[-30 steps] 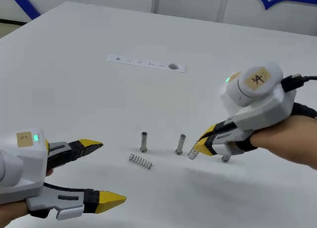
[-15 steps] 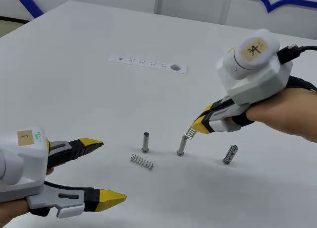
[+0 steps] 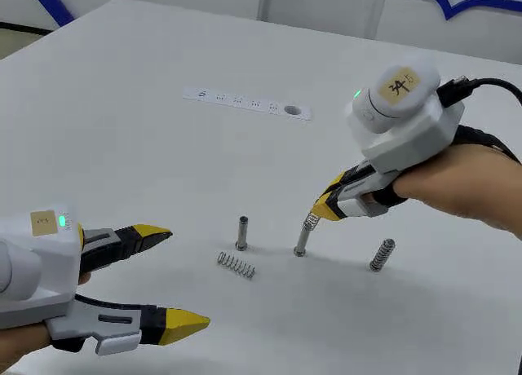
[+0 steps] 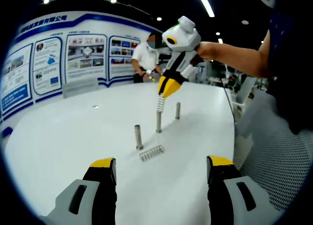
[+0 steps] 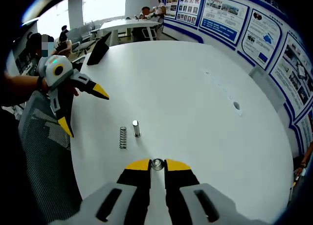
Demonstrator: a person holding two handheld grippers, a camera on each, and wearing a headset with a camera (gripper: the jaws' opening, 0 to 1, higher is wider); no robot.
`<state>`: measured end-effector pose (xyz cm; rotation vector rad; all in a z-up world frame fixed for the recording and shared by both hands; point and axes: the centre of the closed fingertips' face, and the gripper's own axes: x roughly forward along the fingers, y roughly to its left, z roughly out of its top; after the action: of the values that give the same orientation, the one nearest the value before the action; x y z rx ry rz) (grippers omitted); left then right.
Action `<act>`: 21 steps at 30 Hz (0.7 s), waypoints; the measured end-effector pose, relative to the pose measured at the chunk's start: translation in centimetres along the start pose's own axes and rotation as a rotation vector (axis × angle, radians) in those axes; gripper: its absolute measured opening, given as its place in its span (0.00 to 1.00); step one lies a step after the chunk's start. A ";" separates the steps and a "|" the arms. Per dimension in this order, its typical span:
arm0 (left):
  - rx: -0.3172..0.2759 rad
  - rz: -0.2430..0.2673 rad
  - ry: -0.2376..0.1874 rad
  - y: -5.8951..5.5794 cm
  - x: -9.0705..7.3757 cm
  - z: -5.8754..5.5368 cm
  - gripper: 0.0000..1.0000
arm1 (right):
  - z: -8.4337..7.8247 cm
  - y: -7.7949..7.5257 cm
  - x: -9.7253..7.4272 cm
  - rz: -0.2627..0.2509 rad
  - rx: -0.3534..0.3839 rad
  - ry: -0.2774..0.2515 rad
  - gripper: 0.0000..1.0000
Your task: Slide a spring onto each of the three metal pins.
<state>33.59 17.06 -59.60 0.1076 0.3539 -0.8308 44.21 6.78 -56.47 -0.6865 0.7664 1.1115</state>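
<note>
rt gripper [image 3: 320, 209] jaws pinch a spring [image 3: 311, 221], hiding its top; we see lower coils meet the mid pin [image 3: 301, 243]. third pin [image 3: 382, 254] is buried in its own spring. lt gripper [image 3: 186, 275] gapes empty. loose spring [image 3: 236, 265] lies by bare pin [image 3: 242, 232]; power strip [image 3: 247, 104] beyond.

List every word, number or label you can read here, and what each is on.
"34", handwritten: round sticker on the right gripper, which pinches a spring.
Square sticker on the left gripper: mark too small to read.
Wall posters: text too blurred to read.
Blue lettering above the posters: too small to read.
</note>
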 end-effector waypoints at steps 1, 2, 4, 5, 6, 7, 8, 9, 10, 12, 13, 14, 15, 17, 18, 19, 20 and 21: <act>0.000 0.001 0.000 0.0 0.0 0.0 0.77 | 0.0 0.0 0.0 0.000 -0.001 0.000 0.11; 0.001 0.000 0.001 0.0 0.0 0.0 0.77 | 0.0 -0.1 0.2 0.001 -0.001 0.003 0.11; 0.001 0.000 0.003 0.0 0.0 -0.1 0.77 | -0.1 0.0 0.3 0.002 -0.005 0.010 0.11; 0.001 0.001 0.004 0.0 0.0 -0.1 0.77 | -0.1 0.0 0.4 0.001 -0.006 0.012 0.11; 0.000 0.001 0.006 -0.1 0.0 -0.2 0.77 | -0.1 -0.1 0.5 0.003 -0.007 0.015 0.11; -0.001 0.000 0.007 -0.1 0.0 -0.2 0.77 | -0.1 -0.1 0.5 0.004 -0.007 0.016 0.11; -0.001 0.000 0.008 -0.1 0.0 -0.2 0.77 | -0.1 -0.1 0.6 0.006 -0.007 0.016 0.11; 0.000 0.000 0.010 -0.1 0.0 -0.3 0.77 | -0.1 -0.1 0.8 0.010 -0.005 0.020 0.11; 0.000 -0.001 0.012 -0.1 0.0 -0.3 0.77 | -0.1 -0.1 1.0 0.013 -0.006 0.027 0.11; 0.001 0.000 0.012 -0.1 0.0 -0.3 0.77 | -0.2 -0.2 1.3 0.016 -0.009 0.036 0.11; 0.001 0.001 0.011 -0.1 -0.1 -0.2 0.77 | -0.2 -0.2 1.4 0.019 -0.007 0.039 0.11; 0.001 0.003 0.009 0.0 -0.1 -0.1 0.77 | -0.3 -0.2 1.6 0.023 -0.005 0.043 0.11; 0.001 0.004 0.008 0.0 -0.1 -0.1 0.77 | -0.3 -0.2 1.7 0.024 -0.003 0.045 0.11; 0.001 0.006 0.007 0.0 -0.2 -0.1 0.77 | -0.5 -0.3 2.0 0.029 0.001 0.053 0.11; 0.000 0.006 0.008 0.0 -0.2 -0.1 0.77 | -0.6 -0.3 2.1 0.031 0.004 0.055 0.11; 0.000 0.005 0.010 0.0 -0.2 -0.2 0.77 | -0.7 -0.2 2.3 0.033 0.006 0.059 0.11; 0.000 0.005 0.010 0.0 -0.2 -0.2 0.77 | -0.8 -0.2 2.4 0.035 0.008 0.061 0.11; 0.000 0.005 0.010 -0.1 -0.1 -0.3 0.77 | -0.8 -0.2 2.5 0.037 0.011 0.063 0.11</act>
<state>33.40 17.18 -59.78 0.1124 0.3636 -0.8255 44.87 7.36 -58.98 -0.7026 0.8412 1.1228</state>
